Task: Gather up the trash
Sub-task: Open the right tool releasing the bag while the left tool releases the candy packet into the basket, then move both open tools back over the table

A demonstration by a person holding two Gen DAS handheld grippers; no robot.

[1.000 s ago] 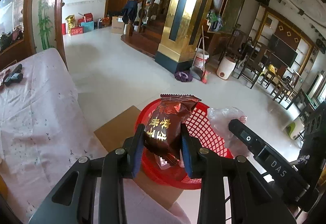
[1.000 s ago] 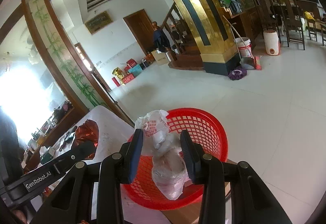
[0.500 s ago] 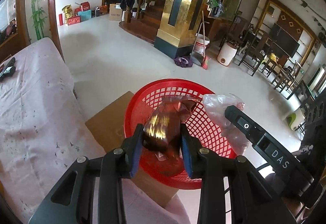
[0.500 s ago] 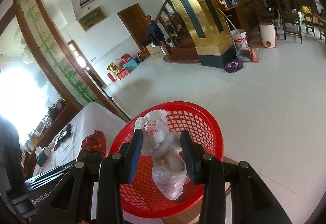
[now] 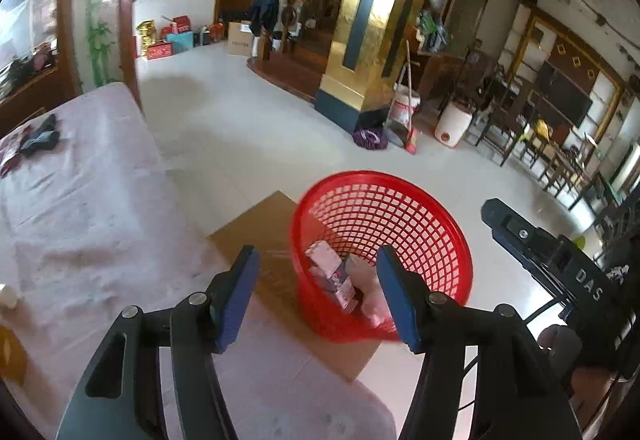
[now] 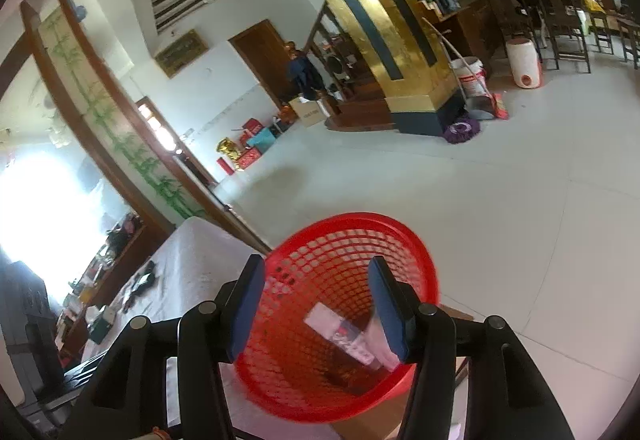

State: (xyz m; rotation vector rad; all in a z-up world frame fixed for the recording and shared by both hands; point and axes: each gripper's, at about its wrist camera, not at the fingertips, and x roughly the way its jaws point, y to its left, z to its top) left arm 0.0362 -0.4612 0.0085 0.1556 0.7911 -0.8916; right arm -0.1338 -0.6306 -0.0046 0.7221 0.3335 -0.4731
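Observation:
A red mesh basket (image 5: 420, 208) (image 6: 404, 240) stands on a cardboard sheet (image 5: 256, 228) by the table's corner. Inside it lie a white carton with red print (image 5: 334, 272) (image 6: 340, 332) and a pale plastic bag (image 5: 370, 288) (image 6: 380, 344). A dark wrapper shows dimly at the basket's bottom in the right wrist view. My left gripper (image 5: 316, 292) hovers over the basket's near rim, jaws opening, nothing between its pads. My right gripper (image 6: 316, 304) hangs above the basket, jaws opening too and empty. In the left wrist view the right gripper's black body (image 5: 560, 260) reaches in at the right.
A table under a pale pink cloth (image 5: 80, 208) (image 6: 192, 264) fills the left, with dark small items (image 5: 40, 136) at its far end. Beyond lies white tiled floor (image 5: 248, 128), a gold pillar (image 5: 360, 40), a staircase, buckets and wooden chairs (image 5: 520, 128) far right.
Both grippers have opened. The dark red wrapper has dropped out of the left one and the plastic bag out of the right one, into the basket. The left gripper has pulled back a little.

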